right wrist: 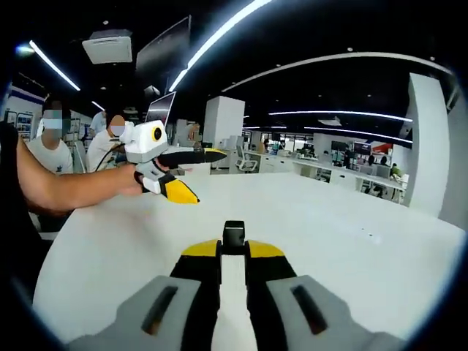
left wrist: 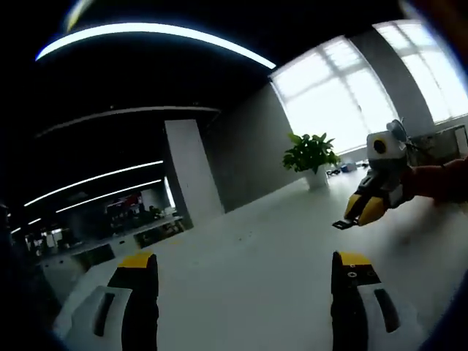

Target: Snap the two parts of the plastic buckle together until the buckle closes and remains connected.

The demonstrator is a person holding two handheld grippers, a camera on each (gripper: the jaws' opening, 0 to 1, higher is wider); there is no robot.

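A small black buckle part (right wrist: 234, 235) sticks up between the yellow tips of my right gripper (right wrist: 234, 250), which is shut on it above the white table (right wrist: 344, 241). In the left gripper view that same right gripper (left wrist: 363, 211) comes in from the right, a hand behind it, with the black buckle part (left wrist: 342, 224) at its tip. My left gripper (left wrist: 245, 276) is wide open with nothing between its jaws. In the right gripper view the left gripper (right wrist: 209, 177) hangs above the table's far left, held by a person's arm, its jaws spread.
A potted plant (left wrist: 311, 156) stands at the table's far edge before bright windows (left wrist: 344, 88). A white pillar (left wrist: 191, 170) rises beyond the table. Two people (right wrist: 51, 150) stand off the table's left side, with office desks (right wrist: 344, 172) behind.
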